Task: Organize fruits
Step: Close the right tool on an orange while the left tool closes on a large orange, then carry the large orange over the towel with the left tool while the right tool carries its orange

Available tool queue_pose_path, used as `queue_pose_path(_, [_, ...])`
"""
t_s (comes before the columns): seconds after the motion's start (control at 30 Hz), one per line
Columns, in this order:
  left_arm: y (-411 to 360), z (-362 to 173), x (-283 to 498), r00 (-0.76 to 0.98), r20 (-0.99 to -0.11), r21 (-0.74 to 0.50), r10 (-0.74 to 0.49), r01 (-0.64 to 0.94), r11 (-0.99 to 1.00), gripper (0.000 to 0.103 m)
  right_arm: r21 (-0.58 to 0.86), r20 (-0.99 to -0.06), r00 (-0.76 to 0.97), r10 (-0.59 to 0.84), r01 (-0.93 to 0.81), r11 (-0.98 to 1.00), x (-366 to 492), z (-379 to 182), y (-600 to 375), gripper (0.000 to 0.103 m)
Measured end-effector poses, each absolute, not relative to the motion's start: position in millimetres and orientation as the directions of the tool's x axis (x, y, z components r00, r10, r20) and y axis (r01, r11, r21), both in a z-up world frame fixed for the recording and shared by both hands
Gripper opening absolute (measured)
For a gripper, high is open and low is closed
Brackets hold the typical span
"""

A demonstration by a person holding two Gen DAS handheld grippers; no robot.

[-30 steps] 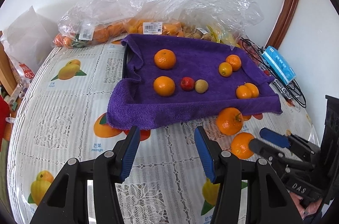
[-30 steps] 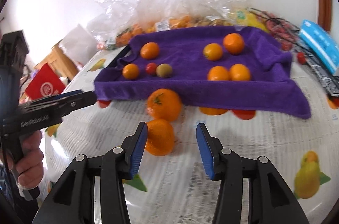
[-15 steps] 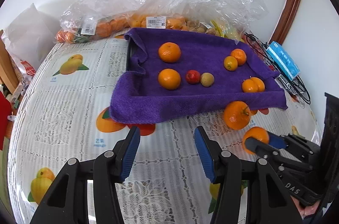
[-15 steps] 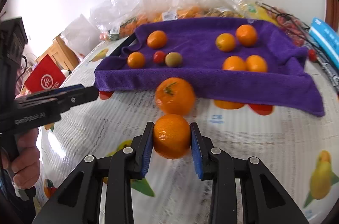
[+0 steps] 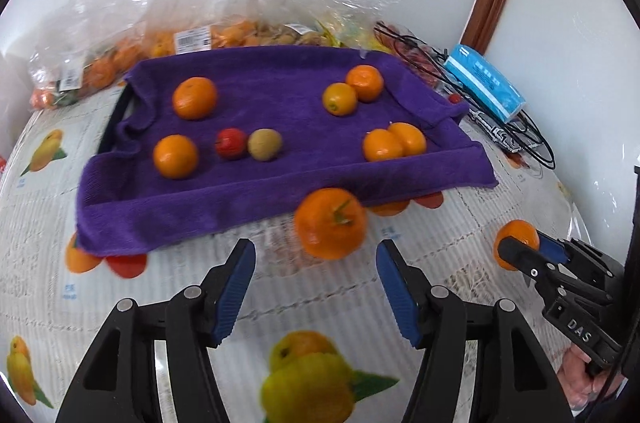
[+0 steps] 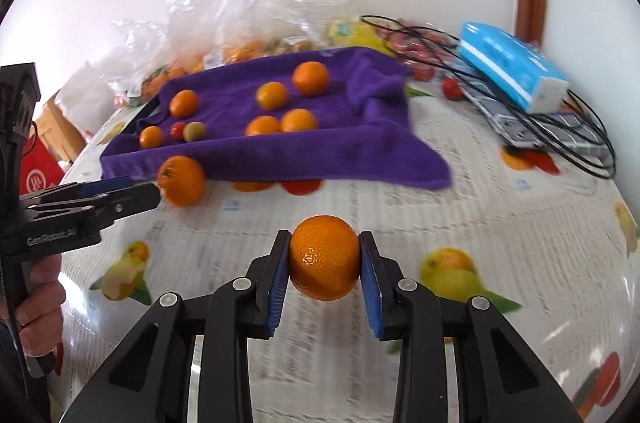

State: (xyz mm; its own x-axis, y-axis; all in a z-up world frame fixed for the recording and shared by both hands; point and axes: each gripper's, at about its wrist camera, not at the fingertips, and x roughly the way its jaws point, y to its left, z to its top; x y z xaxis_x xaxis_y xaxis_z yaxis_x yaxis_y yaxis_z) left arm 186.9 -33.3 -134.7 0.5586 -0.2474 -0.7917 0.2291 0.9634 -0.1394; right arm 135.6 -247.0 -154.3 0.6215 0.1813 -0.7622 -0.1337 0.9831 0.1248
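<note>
Right claw point(image 6: 325, 263) pinches an orange point(image 6: 325, 257) between its pads. Left claw point(image 5: 316, 287) spread, stemmed orange point(image 5: 330, 223) just ahead. Only left view shows its stem clearly.

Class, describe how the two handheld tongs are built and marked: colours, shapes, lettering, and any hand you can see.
Both tongs are matte black plastic with angular, open-frame arms, silver pivot bolts and ribbed blue pads. The left tongs show white lettering that looks like "GenRobot.AI" on the side; a bare hand grips their handle. The right tongs carry white letters "DAS" on the body, with bare fingers beneath.
</note>
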Motion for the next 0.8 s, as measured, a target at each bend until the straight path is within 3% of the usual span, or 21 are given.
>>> queue_pose_path(0.2, [-49.1, -150.2, 205.7, 0.538, -0.816, -0.148, -0.212, 0.16, 0.976, 0.06, 0.115, -0.766, 0.622, 0.16, -0.112, 0.987, 130.7, -157.2, -263.6, 0.033])
queue_pose_path(0.3, [-50.8, -155.8, 208.6, 0.539, -0.818, -0.149, -0.2, 0.136, 0.979, 0.043, 0.117, -0.769, 0.618, 0.166, -0.119, 0.986, 134.0, -159.8, -260.5, 0.033])
queue_pose_path(0.5, [-36.7, -150.1, 198.2, 0.544, -0.817, -0.144, -0.191, 0.128, 0.981, 0.042, 0.117, -0.772, 0.609, 0.181, -0.144, 0.983, 146.8, -165.2, -242.1, 0.033])
queue_pose_path(0.8, [15.1, -152.8, 179.3, 0.56, -0.825, -0.085, -0.079, 0.015, 0.996, 0.043, 0.075, -0.77, 0.617, 0.163, -0.166, 0.983, 165.8, -169.9, -203.7, 0.033])
